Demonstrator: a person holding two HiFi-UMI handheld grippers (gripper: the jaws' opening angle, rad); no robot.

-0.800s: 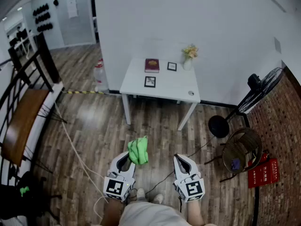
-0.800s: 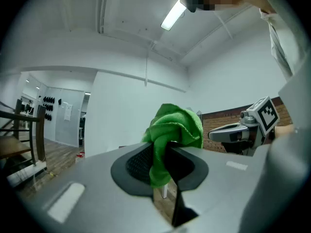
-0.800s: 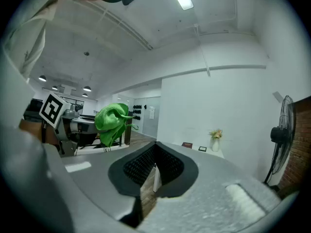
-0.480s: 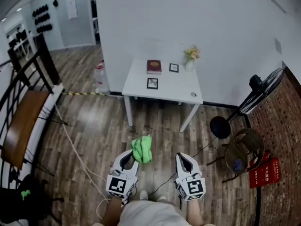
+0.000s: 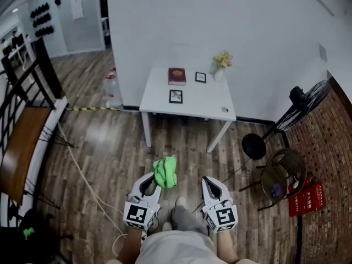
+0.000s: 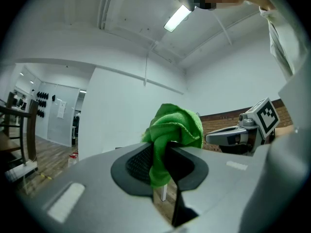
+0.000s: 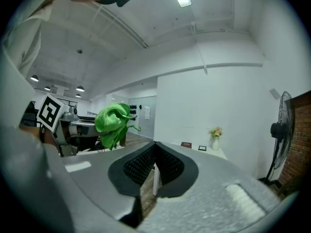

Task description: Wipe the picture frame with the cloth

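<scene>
The white table (image 5: 190, 108) stands far ahead against the wall, well apart from the person, who holds both tools low and near over the wood floor (image 5: 104, 147). The left gripper (image 5: 155, 179) is clamped on the green cloth (image 5: 165, 171), which bunches out past its jaws, carried ready for wiping. The right gripper (image 5: 207, 181) has its jaws pressed together on nothing, probably kept free to steady something. The picture frame (image 5: 175, 96) lies towards the table's near edge, with a smaller frame (image 5: 201, 77) farther back and a book (image 5: 177, 76) to its left. The table has yet to be reached before any wiping.
</scene>
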